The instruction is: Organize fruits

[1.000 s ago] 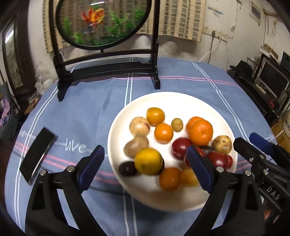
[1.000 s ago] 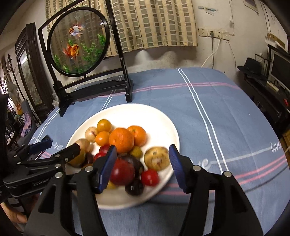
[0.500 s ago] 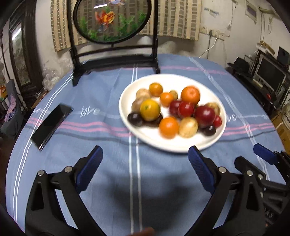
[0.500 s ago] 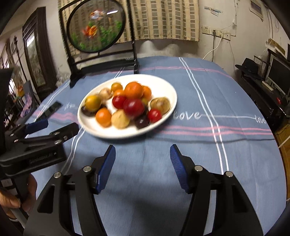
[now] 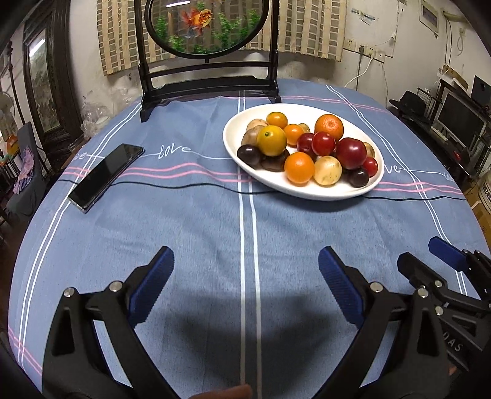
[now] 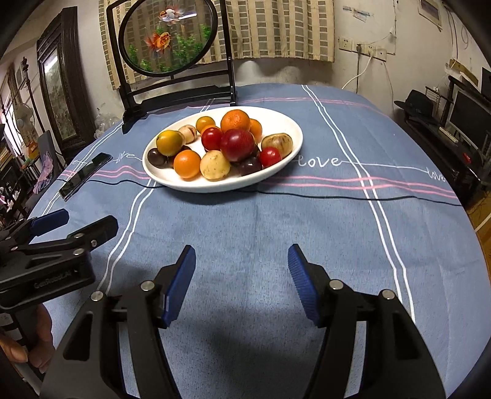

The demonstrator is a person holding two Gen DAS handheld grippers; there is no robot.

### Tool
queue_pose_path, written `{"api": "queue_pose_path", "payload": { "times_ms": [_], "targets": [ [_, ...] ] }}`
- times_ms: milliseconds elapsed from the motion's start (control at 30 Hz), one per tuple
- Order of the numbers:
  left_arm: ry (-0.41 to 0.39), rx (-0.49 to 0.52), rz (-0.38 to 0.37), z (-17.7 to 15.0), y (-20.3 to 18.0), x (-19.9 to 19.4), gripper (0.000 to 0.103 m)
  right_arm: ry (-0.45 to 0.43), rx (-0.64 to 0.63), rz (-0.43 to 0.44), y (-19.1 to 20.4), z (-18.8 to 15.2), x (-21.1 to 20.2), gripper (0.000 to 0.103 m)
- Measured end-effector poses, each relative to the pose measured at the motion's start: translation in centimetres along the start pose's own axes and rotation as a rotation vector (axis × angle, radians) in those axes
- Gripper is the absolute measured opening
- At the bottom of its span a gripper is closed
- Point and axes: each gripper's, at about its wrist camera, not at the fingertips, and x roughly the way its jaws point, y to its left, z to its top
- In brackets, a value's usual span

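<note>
A white plate (image 5: 365, 122) holds several fruits: oranges, red plums, dark plums and pale brown fruits. A large red plum (image 5: 350, 152) sits on top near the right. The plate also shows in the right wrist view (image 6: 288, 122). My left gripper (image 5: 245, 270) is open and empty, low over the blue cloth, well short of the plate. My right gripper (image 6: 241, 264) is open and empty too, near the table's front. Each gripper shows at the edge of the other's view.
A black phone (image 5: 107, 176) lies on the cloth left of the plate. A thin black cable (image 5: 184, 185) runs across the table under the plate's front. A dark-framed round goldfish screen (image 5: 205, 24) stands at the back. Furniture (image 5: 460, 122) stands to the right.
Both grippers have pulled back from right over the plate toward the table's front edge. They stay open and empty. The fruits lie as before.
</note>
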Motion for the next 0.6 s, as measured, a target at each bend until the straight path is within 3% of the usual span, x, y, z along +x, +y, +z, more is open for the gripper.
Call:
{"api": "queue_pose_path", "payload": {
  "times_ms": [267,600],
  "targets": [
    [-0.014,0.01,-0.001,-0.4,-0.4,0.1,0.097,0.011,0.016,0.007,-0.3,-0.3,0.7,0.063],
    [0.045,0.029,-0.004,-1.4,-0.5,2.2,0.097,0.052,0.021,0.008,-0.4,-0.9,1.8,0.063]
  ]
}}
